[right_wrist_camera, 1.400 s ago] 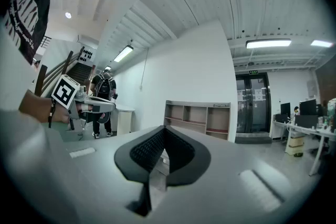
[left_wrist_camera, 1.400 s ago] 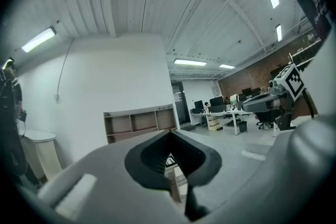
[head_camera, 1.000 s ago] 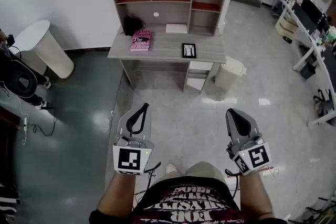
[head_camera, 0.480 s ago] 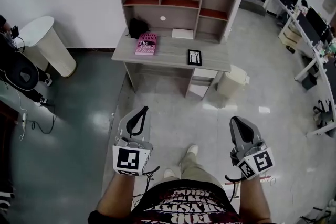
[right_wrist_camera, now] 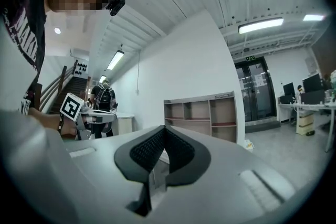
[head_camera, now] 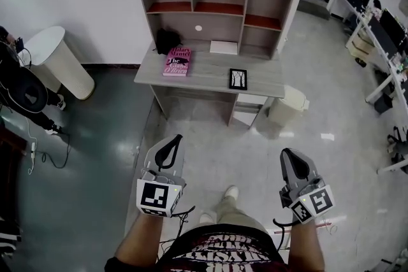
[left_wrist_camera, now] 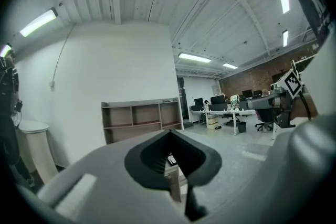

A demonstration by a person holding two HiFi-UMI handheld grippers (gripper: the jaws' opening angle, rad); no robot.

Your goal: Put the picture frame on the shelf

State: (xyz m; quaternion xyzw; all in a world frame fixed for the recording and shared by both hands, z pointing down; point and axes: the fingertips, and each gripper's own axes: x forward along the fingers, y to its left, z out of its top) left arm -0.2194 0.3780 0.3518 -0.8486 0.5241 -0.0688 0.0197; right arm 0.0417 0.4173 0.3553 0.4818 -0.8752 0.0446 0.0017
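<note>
The black picture frame (head_camera: pixel 238 78) lies flat on the right part of a grey desk (head_camera: pixel 204 76), well ahead of me across the floor. On the desk's back stands an open shelf unit (head_camera: pixel 217 0) with several compartments; it also shows as the shelf unit (left_wrist_camera: pixel 142 118) and the shelf unit (right_wrist_camera: pixel 202 115) in the gripper views. My left gripper (head_camera: pixel 174 138) and right gripper (head_camera: pixel 287 153) are held low in front of my body, far short of the desk. Both are shut with nothing between the jaws, as the left gripper (left_wrist_camera: pixel 169 134) and right gripper (right_wrist_camera: pixel 164 129) confirm.
A pink book (head_camera: pixel 178 61), a black object (head_camera: pixel 167 40) and a white flat item (head_camera: pixel 223 46) also sit on the desk. A white bin (head_camera: pixel 288 105) stands by its right side. A white round stand (head_camera: pixel 54 57) and a person (head_camera: pixel 22 95) are at left; office desks (head_camera: pixel 382 41) at right.
The desk and shelf have shifted in the head view as I step forward. Both grippers stay shut and low, with nothing in them.
</note>
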